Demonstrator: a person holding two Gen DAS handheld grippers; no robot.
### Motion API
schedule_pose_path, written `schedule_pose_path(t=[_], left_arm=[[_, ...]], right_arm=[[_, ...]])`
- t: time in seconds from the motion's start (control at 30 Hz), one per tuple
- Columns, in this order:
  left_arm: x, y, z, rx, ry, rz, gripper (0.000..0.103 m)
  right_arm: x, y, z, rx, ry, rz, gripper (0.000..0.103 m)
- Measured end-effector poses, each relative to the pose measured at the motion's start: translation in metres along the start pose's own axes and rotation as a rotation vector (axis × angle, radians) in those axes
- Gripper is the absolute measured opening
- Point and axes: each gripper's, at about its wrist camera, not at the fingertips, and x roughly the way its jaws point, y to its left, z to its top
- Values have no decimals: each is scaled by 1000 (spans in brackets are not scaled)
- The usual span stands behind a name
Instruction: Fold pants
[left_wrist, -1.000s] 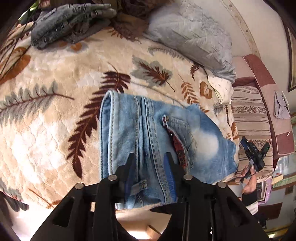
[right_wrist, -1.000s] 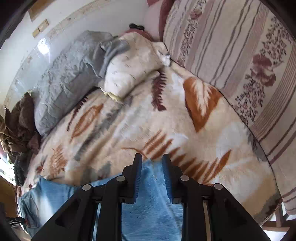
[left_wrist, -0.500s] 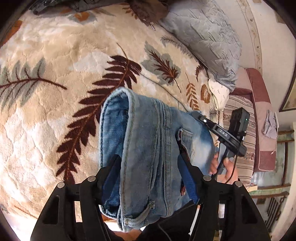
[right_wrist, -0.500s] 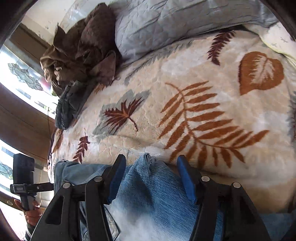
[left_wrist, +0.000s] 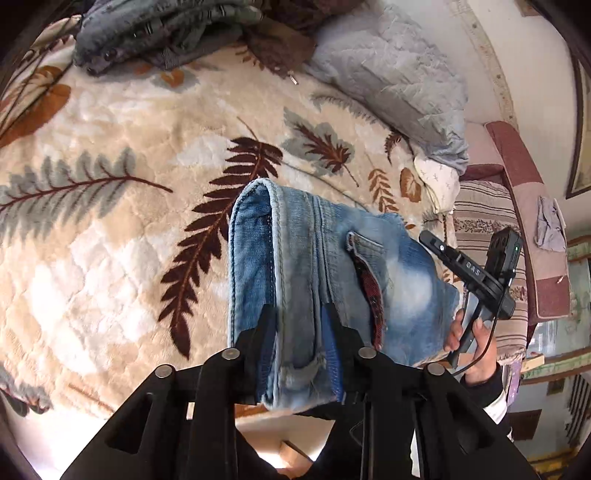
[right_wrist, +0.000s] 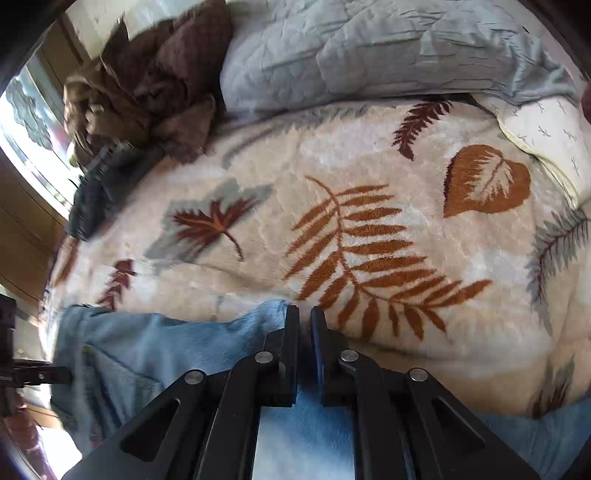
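pants (left_wrist: 332, 273) on blanket (left_wrist: 110, 221); left gripper (left_wrist: 299, 317) clamps waistband, right gripper (right_wrist: 303, 317) pinches edge.

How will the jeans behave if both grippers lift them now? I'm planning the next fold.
The jeans will probably droop between grips: the denim already curls and sags over the blanket. Their thick seams and doubled layers suggest some weight, so they may tug on the left gripper. The right gripper seems to pinch only an edge, which might slip.
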Motion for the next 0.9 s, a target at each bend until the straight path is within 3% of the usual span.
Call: schedule_pose_path(t=[0.07, 0.13, 0.23, 0.33, 0.5, 0.53, 0.57, 0.6, 0.63, 0.67, 0.77, 0.9], left_arm=[[-20, -6, -21, -7, -41, -39, 61], [-27, -5, -46, -24, -57, -93, 68], [-10, 2, -74, -65, -13, -178, 68], [15, 13, -84, -119, 26, -189, 68], [55, 26, -62, -168, 35, -71, 66], [60, 27, -57, -174, 44, -65, 57], [62, 28, -52, -171, 46, -43, 39], [60, 25, -49, -159, 46, -33, 30], [55, 21, -47, -147, 40, -31, 22], [43, 16, -48, -126, 23, -22, 22], [21, 11, -55, -65, -19, -2, 23], [52, 32, -70, -112, 97, 78, 22]], right_arm=[[-35, 3, -26, 16, -20, 93, 31], [-63, 10, -60, 13, -11, 162, 51], [-80, 20, -115, 88, 42, 279, 63], [-69, 26, -159, 202, 133, 394, 63], [-29, 15, -179, 387, 158, 439, 63], [-21, 12, -178, 439, 151, 451, 63], [-15, 9, -177, 484, 130, 476, 63], [-10, 7, -175, 510, 113, 513, 58], [-6, 8, -173, 518, 106, 523, 29], [-6, 11, -169, 508, 102, 525, 7], [-29, 27, -164, 405, 35, 529, 6], [-2, 19, -181, 439, 137, 477, 6]])
